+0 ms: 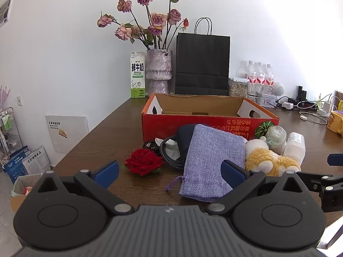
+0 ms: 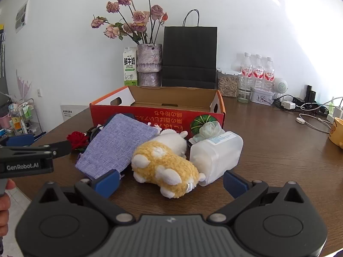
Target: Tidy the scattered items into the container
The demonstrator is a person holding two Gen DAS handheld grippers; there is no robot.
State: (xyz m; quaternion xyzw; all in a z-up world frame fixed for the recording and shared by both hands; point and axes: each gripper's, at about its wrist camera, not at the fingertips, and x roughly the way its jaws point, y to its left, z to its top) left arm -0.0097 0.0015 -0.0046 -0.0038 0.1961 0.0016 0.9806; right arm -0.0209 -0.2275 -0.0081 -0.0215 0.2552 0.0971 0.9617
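Brown wooden table [image 2: 268, 150] against a white wall. On it sits a red open-topped box [image 2: 158, 115], long side across the view, inside bare. Before the box, touching one another: a lilac pouch [image 2: 115, 147], a yellow-and-white plush [image 2: 165, 167] and a white bottle [image 2: 216, 156] on its side; a red rose [image 1: 144, 163] lies left of the pouch. Left gripper [image 1: 169, 172] and right gripper [image 2: 171, 181] stand wide, holding nothing.

"GenRobot.AI" on left hand-held gripper [image 2: 25, 147]; "鲜牛奶 / FRESH MILK" on milk carton [image 1: 137, 75].
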